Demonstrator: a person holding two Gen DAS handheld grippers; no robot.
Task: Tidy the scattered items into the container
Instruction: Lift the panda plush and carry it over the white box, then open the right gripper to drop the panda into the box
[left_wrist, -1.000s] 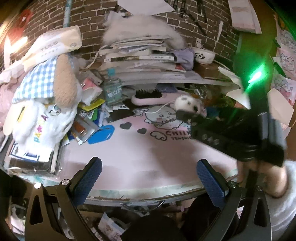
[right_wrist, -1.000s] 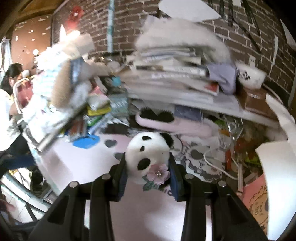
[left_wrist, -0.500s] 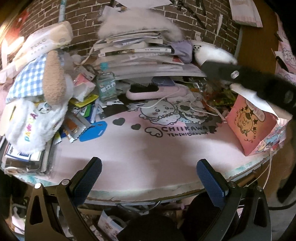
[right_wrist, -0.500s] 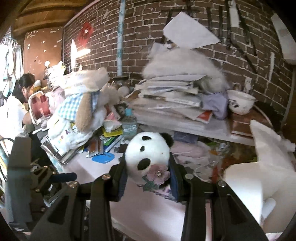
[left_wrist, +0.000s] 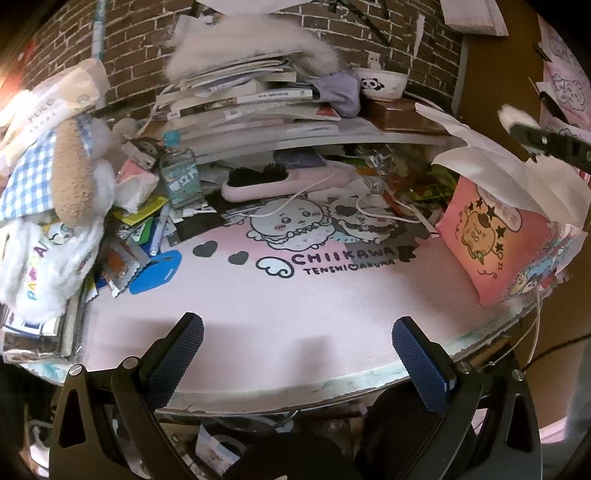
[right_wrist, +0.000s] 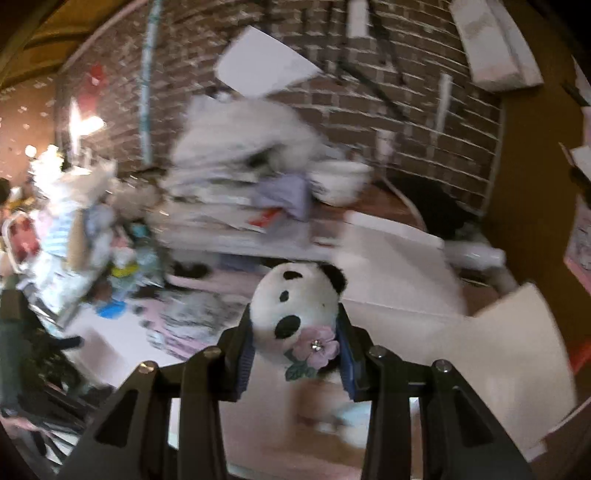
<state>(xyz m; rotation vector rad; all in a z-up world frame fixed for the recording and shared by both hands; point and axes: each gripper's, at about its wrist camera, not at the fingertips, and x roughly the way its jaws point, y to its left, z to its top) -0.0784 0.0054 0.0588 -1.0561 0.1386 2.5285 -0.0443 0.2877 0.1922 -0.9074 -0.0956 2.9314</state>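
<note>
My right gripper (right_wrist: 295, 343) clamped on panda plush (right_wrist: 291, 302), above pink container (left_wrist: 495, 240), my left gripper (left_wrist: 295, 354) fingers apart, empty, over pink mat (left_wrist: 258, 306).

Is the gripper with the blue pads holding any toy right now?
No, the left gripper is wide open with nothing between its blue pads, only the pink desk mat beyond.

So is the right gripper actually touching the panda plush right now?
Touching. In the right wrist view, the right gripper has both blue pads pressed against the sides of the panda plush, which is pinched between them with no gap.
</note>
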